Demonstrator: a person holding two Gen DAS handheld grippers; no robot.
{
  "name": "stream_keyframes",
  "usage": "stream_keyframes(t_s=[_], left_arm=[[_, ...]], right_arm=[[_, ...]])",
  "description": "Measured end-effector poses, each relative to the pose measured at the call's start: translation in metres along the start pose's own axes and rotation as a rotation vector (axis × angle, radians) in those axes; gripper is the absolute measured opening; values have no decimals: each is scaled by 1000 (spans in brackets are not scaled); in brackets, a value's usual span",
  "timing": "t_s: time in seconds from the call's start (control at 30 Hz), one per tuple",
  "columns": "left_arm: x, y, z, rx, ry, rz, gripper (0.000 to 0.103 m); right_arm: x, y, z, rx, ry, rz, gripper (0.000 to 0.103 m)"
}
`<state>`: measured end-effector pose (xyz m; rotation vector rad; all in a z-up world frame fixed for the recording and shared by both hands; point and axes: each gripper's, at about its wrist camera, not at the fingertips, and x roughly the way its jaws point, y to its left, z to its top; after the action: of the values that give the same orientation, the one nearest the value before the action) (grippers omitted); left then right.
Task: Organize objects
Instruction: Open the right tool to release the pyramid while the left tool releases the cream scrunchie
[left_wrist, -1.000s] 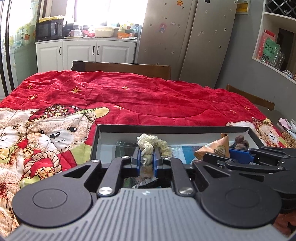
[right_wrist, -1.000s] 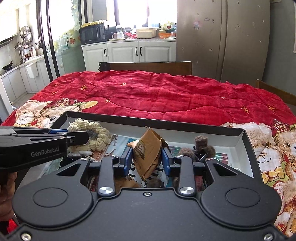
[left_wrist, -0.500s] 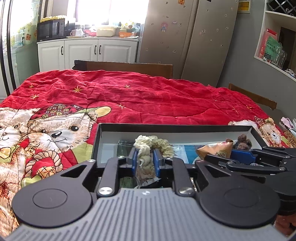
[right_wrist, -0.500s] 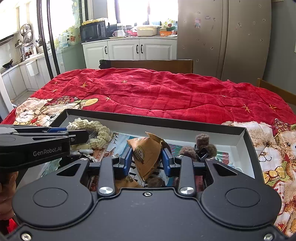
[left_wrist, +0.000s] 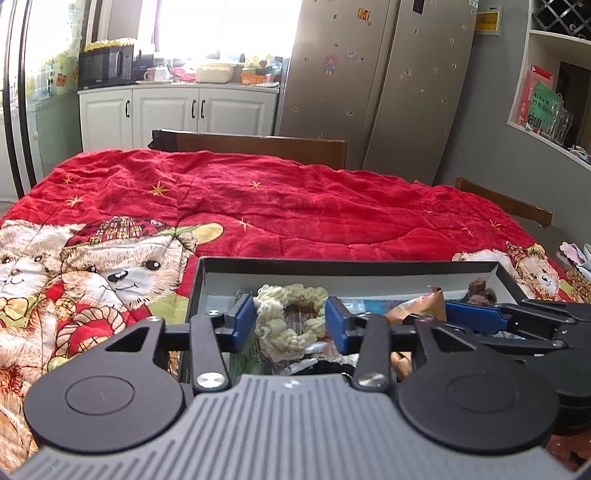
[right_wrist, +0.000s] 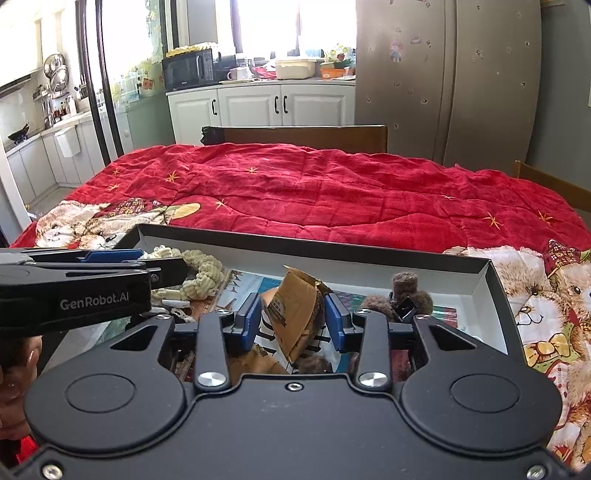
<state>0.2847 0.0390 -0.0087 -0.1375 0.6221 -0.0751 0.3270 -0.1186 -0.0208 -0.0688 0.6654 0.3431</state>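
A shallow black box (left_wrist: 332, 263) with white inner walls sits on the red quilt. A cream woolly scrunchie (left_wrist: 284, 314) lies in its left part, between the spread jaws of my left gripper (left_wrist: 290, 325), which is open. A brown snack packet (right_wrist: 295, 314) stands tilted in the middle of the box (right_wrist: 491, 280). My right gripper (right_wrist: 293, 319) is open with its blue pads on either side of the packet. A brown fuzzy hair tie (right_wrist: 406, 295) lies at the right of the box. The left gripper (right_wrist: 110, 273) reaches in from the left.
The red bear-print quilt (left_wrist: 277, 206) covers the table around the box. Wooden chair backs (left_wrist: 258, 144) stand at the far edge and at the right. Kitchen cabinets and a fridge are behind. Printed paper lines the box floor (right_wrist: 240, 284).
My left gripper has opened and let go of the cream scrunchie, which now rests in the box. My right gripper has opened around the brown packet.
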Motion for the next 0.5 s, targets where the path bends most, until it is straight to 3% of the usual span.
stream_keyframes(t_s=[0.5], left_arm=[[-24, -4, 4, -10, -57, -24, 73]], right_arm=[[-30, 5, -1, -6, -57, 30, 37]])
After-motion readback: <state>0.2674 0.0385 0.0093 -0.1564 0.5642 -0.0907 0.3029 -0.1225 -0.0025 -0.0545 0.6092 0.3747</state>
